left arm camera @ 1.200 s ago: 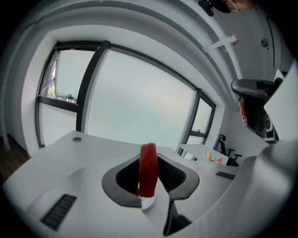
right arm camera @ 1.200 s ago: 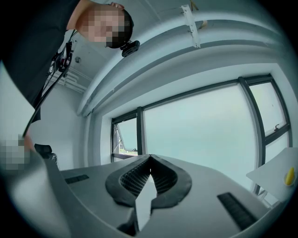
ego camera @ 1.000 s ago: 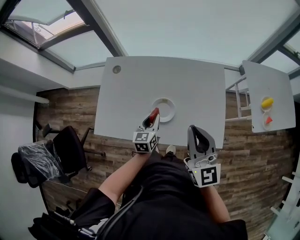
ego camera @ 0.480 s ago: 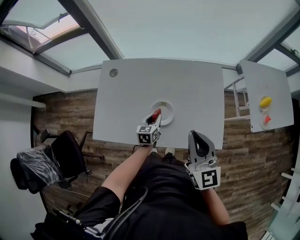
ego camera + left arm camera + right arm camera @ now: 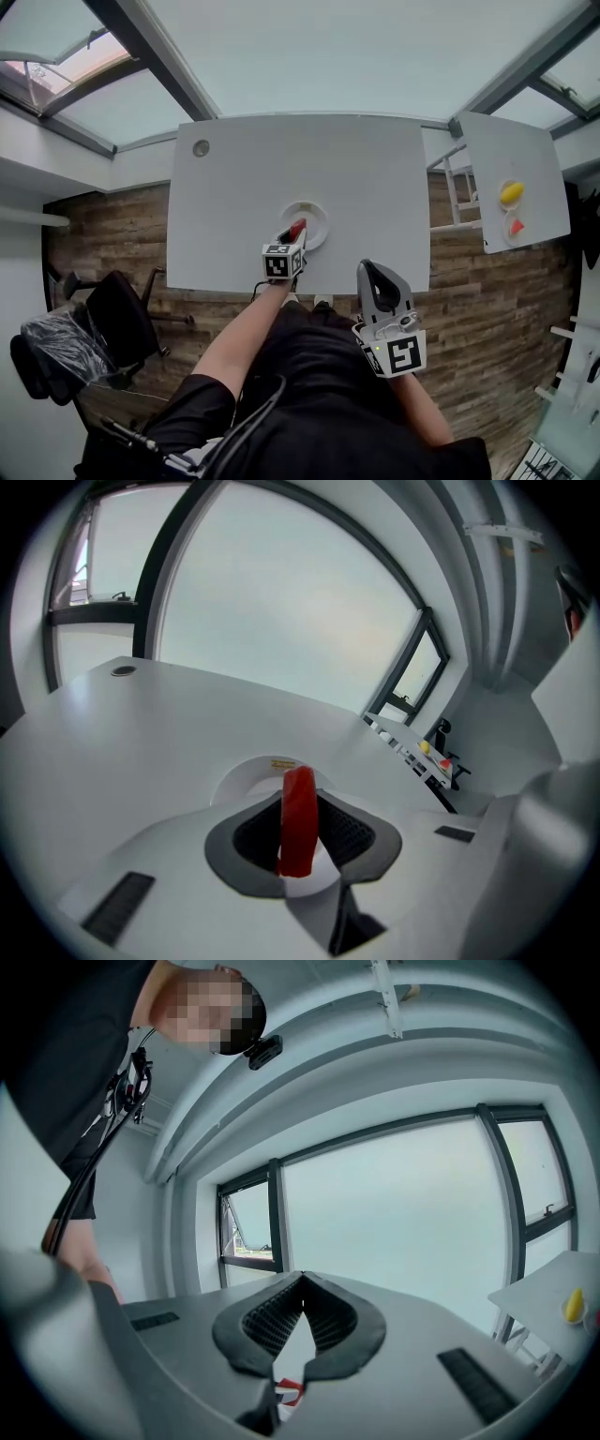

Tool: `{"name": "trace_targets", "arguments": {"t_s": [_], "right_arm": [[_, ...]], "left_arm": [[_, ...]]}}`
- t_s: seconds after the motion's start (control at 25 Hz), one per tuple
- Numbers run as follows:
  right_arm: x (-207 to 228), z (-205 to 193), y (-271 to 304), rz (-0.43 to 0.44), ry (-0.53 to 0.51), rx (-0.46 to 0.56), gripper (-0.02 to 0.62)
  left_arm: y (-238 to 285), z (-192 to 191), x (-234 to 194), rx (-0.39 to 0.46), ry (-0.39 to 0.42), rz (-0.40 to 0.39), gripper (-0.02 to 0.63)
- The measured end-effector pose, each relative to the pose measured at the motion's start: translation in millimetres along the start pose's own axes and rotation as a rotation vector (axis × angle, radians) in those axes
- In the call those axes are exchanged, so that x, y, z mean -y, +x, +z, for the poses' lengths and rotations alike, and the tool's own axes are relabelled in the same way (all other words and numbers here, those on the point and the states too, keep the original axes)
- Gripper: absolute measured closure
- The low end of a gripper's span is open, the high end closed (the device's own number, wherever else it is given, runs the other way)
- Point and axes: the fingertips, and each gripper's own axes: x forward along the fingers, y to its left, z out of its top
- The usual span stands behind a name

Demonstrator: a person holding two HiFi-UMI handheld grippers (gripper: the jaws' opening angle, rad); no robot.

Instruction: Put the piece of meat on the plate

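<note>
A red slab of meat (image 5: 299, 819) stands on edge between the jaws of my left gripper (image 5: 302, 803), which is shut on it. In the head view the left gripper (image 5: 292, 234) holds the meat (image 5: 297, 229) over the near left part of the white plate (image 5: 316, 215) on the white table (image 5: 281, 169). The plate's rim (image 5: 246, 772) shows just beyond the jaws in the left gripper view. My right gripper (image 5: 377, 273) hangs off the table's near edge, pointing level toward the windows; its jaws (image 5: 302, 1304) are shut with nothing in them.
A second white table (image 5: 511, 178) at the right carries a yellow item (image 5: 511, 193) and a red one (image 5: 517, 227). A round cable hole (image 5: 201, 148) sits at the main table's far left. An office chair (image 5: 108, 314) stands on the wood floor at the left.
My left gripper has sunk with the meat, from above the plate's near edge down close over the plate. The right gripper has stayed where it was.
</note>
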Motion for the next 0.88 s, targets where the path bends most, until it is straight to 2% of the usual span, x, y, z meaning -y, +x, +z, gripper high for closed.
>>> {"name": "trace_targets", "arguments": {"t_s": [0.12,0.4,0.6,0.72,0.88], "right_arm": [[-1.4,-2.2,2.5,-0.004,-0.007,-0.010,0.592],[-4.8,-6.8,7.0,-0.022,-0.010,-0.029,0.592],[-6.2,-6.1,8.4,-0.035,-0.011,-0.028,0.592],[-9.5,-5.2,10.0,-0.038,-0.012,-0.030,0.592],[-10.4,-5.1,6.9,-0.046,-0.024,-0.036,0.592]], "left_arm": [[8.5,0.5,0.2,-0.015,-0.013,-0.025,0.511],[19.7,3.0,-0.7,-0.016,-0.147,-0.073,0.511],[23.7,3.0,-9.8,-0.009,-0.220,-0.057,0.511],[23.8,3.6,-10.1,-0.007,-0.201,-0.059,0.509],[26.0,5.7,-6.1,-0.007,-0.120,-0.052,0.507]]}}
